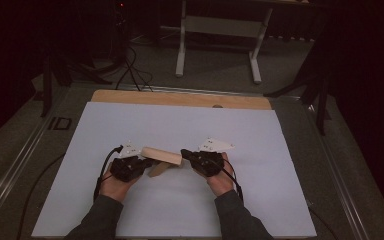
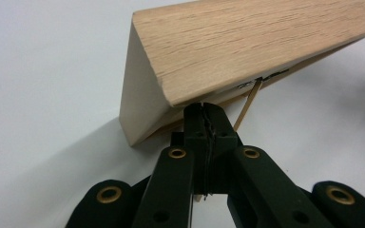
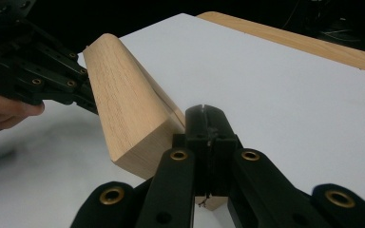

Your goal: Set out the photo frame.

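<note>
A light wooden block [image 1: 162,155] with a sloping face hangs tilted between my two grippers over the white sheet [image 1: 180,125]. At its left end, my left gripper [image 1: 150,161] has its jaws pressed together [image 2: 204,111] on a thin wooden edge under the block [image 2: 247,42]. A thin brass-coloured strip [image 2: 246,102] sticks out below it. My right gripper [image 1: 185,154] is shut [image 3: 204,114] on a thin edge at the block's [image 3: 123,104] other end. The left gripper [image 3: 88,102] shows beyond the block in the right gripper view, with a hand behind it.
The white sheet covers a wooden table whose bare strip [image 1: 180,98] runs along the far side. Beyond it stand a white table frame [image 1: 220,25] and cables [image 1: 130,65] on a dark floor. Metal rails [image 1: 25,150] flank the table.
</note>
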Action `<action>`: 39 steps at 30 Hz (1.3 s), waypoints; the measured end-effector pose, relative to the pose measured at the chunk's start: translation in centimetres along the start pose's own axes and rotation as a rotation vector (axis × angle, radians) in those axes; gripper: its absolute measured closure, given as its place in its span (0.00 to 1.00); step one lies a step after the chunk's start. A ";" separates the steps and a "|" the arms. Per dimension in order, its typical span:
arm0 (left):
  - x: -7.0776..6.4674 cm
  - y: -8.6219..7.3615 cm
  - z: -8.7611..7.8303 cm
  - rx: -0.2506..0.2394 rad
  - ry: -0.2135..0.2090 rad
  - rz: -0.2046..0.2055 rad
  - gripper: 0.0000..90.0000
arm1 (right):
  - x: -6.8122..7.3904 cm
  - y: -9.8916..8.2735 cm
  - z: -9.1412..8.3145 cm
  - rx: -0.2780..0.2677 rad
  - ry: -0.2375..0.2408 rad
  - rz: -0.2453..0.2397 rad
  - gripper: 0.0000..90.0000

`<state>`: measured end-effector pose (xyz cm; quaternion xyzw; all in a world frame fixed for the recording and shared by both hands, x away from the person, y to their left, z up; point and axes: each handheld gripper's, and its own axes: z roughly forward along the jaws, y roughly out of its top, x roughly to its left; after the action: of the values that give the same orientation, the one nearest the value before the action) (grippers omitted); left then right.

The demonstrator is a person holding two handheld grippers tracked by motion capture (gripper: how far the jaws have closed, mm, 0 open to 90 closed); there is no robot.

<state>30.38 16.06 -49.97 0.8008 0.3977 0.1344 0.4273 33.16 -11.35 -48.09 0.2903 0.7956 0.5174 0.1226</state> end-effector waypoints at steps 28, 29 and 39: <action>-0.3 0.3 0.1 0.001 -0.014 -0.014 1.00 | 0.6 -0.2 0.2 0.014 0.018 -0.015 0.99; -0.4 0.3 0.1 -0.003 -0.018 -0.018 1.00 | 0.6 -0.2 0.2 0.013 0.018 -0.016 0.99; -0.7 0.6 -0.6 -0.031 -0.044 -0.024 1.00 | 1.0 -0.3 0.4 0.025 0.031 -0.034 0.99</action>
<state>29.95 15.68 -49.07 0.7920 0.3959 0.1176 0.4497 32.45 -10.55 -48.39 0.2702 0.8086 0.5097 0.1154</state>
